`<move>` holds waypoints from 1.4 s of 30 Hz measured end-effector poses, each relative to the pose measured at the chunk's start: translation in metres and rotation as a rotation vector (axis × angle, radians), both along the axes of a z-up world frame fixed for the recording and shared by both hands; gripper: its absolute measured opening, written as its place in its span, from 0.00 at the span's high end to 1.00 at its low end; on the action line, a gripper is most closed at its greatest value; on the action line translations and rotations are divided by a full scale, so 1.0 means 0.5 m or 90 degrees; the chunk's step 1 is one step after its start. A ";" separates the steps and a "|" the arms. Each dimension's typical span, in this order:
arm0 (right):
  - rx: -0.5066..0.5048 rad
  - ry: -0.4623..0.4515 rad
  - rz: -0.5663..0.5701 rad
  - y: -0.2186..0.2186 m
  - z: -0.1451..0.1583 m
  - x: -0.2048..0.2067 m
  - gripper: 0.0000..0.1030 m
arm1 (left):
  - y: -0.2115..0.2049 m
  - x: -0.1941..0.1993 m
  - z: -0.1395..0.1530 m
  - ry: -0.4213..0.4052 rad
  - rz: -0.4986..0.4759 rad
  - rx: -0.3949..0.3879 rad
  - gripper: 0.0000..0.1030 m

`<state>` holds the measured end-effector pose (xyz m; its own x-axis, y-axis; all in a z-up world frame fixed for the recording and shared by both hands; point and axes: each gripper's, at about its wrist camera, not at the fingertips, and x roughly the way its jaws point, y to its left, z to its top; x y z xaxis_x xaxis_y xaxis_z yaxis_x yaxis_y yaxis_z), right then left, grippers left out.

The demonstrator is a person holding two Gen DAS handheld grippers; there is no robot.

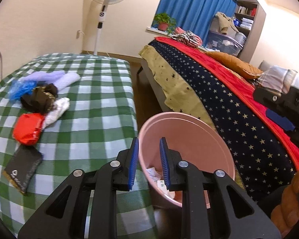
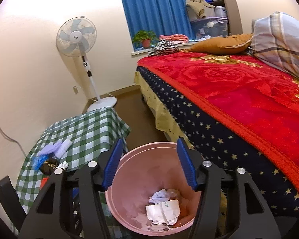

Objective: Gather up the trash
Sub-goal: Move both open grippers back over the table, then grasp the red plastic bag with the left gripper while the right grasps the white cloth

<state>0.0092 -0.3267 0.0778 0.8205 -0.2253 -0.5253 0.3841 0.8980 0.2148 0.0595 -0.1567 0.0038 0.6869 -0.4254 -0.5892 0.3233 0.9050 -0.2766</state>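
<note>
Right gripper [image 2: 149, 165] open, empty, above pink bin [image 2: 127, 205]

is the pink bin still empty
No, the pink bin already holds crumpled white paper at its bottom, seen plainly from the right wrist view.

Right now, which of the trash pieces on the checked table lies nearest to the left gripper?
The flat black packet, at the near end of the row. The red wrapper, white wad, dark wrapper and blue bag lie farther from the left gripper.
</note>
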 end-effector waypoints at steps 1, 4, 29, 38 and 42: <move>0.000 -0.002 0.006 0.004 0.000 0.000 0.49 | 0.008 0.001 0.002 -0.001 0.007 0.001 0.79; 0.002 -0.006 0.025 0.016 0.000 0.003 0.56 | 0.032 0.004 0.003 -0.004 0.023 0.006 0.79; 0.055 0.010 0.166 0.153 -0.079 0.118 0.70 | 0.261 0.061 -0.051 0.022 0.252 0.069 0.56; 0.095 0.025 0.209 0.184 -0.115 0.169 0.69 | 0.295 0.113 -0.078 0.079 0.281 0.046 0.22; 0.102 0.033 0.233 0.205 -0.131 0.194 0.69 | 0.305 0.132 -0.094 0.105 0.281 0.027 0.20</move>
<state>0.1062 -0.2240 0.0124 0.8030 0.1650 -0.5727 0.0585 0.9344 0.3513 0.1255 -0.0041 -0.0432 0.6929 -0.0867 -0.7159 -0.1402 0.9576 -0.2516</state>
